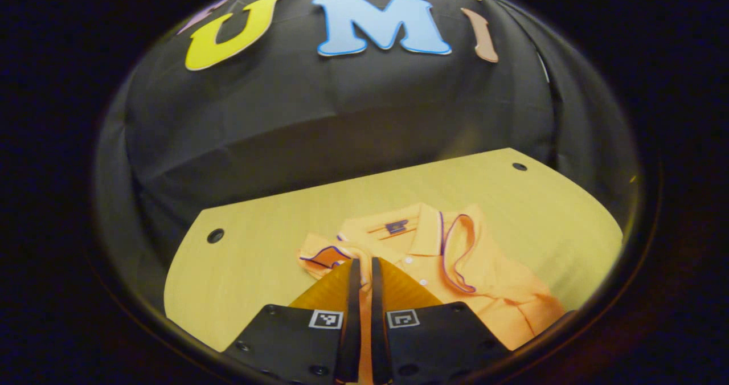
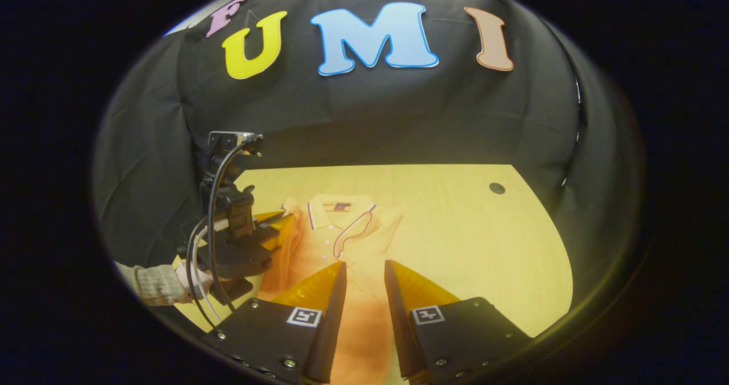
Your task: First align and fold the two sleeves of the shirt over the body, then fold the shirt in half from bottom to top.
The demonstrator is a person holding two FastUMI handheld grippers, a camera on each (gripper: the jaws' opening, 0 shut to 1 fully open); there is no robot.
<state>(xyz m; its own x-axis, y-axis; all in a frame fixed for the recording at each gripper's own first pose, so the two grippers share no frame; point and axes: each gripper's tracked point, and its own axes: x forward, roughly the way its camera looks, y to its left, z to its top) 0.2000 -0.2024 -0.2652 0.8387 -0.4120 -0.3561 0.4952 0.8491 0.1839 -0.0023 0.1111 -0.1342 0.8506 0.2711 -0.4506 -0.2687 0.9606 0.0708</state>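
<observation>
The orange shirt [image 1: 455, 259] lies on the yellow tabletop [image 1: 256, 259], with its collar [image 1: 424, 234] pointing to the far wall. In the left gripper view, the sleeve with the dark edge [image 1: 461, 254] is already lying over the body of the shirt. The other sleeve [image 1: 322, 257] is bunched up at the side, just past the tips of the left claw [image 1: 361, 265].

The left claw looks almost pressed together, with only a thin gap. A strip of orange cloth shows in that gap lower down, so I think it is pinching the cloth by that sleeve, but I cannot be sure both fingers press on it.

In the right gripper view, the right claw [image 2: 364, 271] is spread apart and hangs over the lower part of the shirt [image 2: 353, 242]. It holds nothing. The left claw [image 2: 267, 225] shows there too, at the side of the shirt, with a hand [image 2: 193, 277] holding it.

I think the sleeve step is going on, and it is about half done. The next move should bring the bunched sleeve across the body and lay it flat, lined up with the first one. After that, the bottom edge gets folded up to the collar
</observation>
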